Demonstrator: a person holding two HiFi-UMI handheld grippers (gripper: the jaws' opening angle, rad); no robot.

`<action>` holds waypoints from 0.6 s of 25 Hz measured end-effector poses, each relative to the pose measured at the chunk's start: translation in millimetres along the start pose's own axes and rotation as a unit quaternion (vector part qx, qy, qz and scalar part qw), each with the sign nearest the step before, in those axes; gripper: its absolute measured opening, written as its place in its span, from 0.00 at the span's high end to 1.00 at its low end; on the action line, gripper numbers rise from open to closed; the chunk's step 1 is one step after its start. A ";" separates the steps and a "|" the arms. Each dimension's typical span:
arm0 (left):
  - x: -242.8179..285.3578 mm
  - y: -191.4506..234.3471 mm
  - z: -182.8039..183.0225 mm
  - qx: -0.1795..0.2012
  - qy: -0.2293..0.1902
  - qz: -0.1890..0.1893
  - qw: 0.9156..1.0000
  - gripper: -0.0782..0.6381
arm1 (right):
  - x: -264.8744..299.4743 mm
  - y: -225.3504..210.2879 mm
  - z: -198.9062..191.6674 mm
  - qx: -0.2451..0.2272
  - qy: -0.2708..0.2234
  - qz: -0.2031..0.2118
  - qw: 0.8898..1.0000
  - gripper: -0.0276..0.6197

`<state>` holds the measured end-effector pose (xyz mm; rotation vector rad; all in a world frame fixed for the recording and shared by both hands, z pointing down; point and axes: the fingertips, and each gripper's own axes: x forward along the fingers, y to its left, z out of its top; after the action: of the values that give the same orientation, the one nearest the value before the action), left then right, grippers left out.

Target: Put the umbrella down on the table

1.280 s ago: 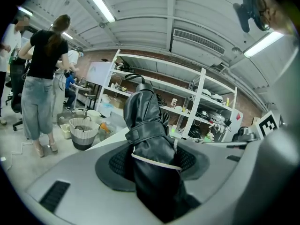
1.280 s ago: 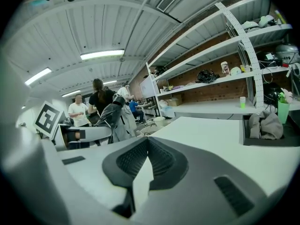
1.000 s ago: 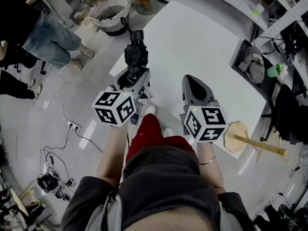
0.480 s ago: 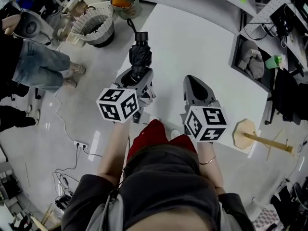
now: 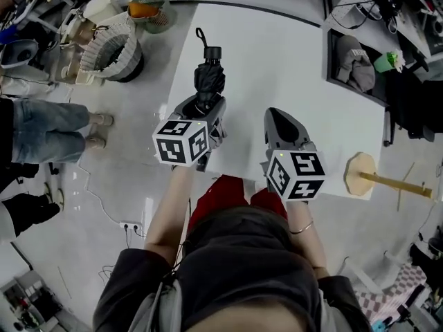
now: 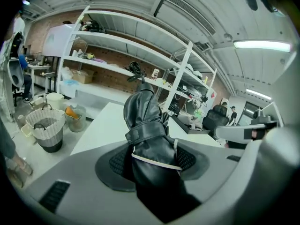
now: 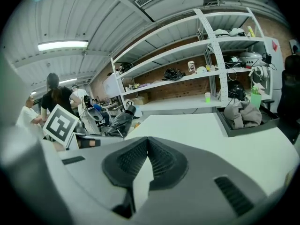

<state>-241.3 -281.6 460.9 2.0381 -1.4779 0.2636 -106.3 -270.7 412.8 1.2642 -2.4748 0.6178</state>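
Note:
A folded black umbrella [image 5: 208, 81] with a strap round it sticks out forward from my left gripper [image 5: 203, 113], handle end farthest from me. The left gripper [image 6: 152, 161] is shut on the umbrella [image 6: 147, 125], whose lower part sits between the two dark pads. The umbrella hangs over the near left part of the white table [image 5: 277, 54]; I cannot tell if it touches the top. My right gripper [image 5: 278, 118] is beside it to the right, above the table's near edge. The right gripper [image 7: 147, 142] is shut, tips meeting, holding nothing. The umbrella [image 7: 117, 122] shows at its left.
A wicker basket [image 5: 111, 47] and a small bin [image 5: 149, 9] stand on the floor left of the table. A black tray with grey cloth [image 5: 353, 54] lies at the table's far right. A wooden stand [image 5: 374, 178] is on the floor right. A person's legs [image 5: 41, 123] are at left.
Both grippers have moved forward and down toward the table. The umbrella, earlier at the table's left corner and partly over the floor, now hangs over the tabletop. The grip is unchanged.

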 end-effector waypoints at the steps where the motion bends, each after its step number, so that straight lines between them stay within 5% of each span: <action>1: 5.9 0.6 -2.7 0.005 0.010 -0.004 1.000 0.59 | 1.4 -0.4 -1.3 0.003 0.002 -0.006 1.000 0.93; 15: 62.1 6.2 -33.1 0.037 0.095 -0.037 0.994 0.59 | 13.2 -14.6 -8.9 0.024 0.013 -0.062 0.998 0.93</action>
<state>-218.6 -313.4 519.8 2.0591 -1.2915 0.4749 -101.3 -283.0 429.9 1.4072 -2.3521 0.6618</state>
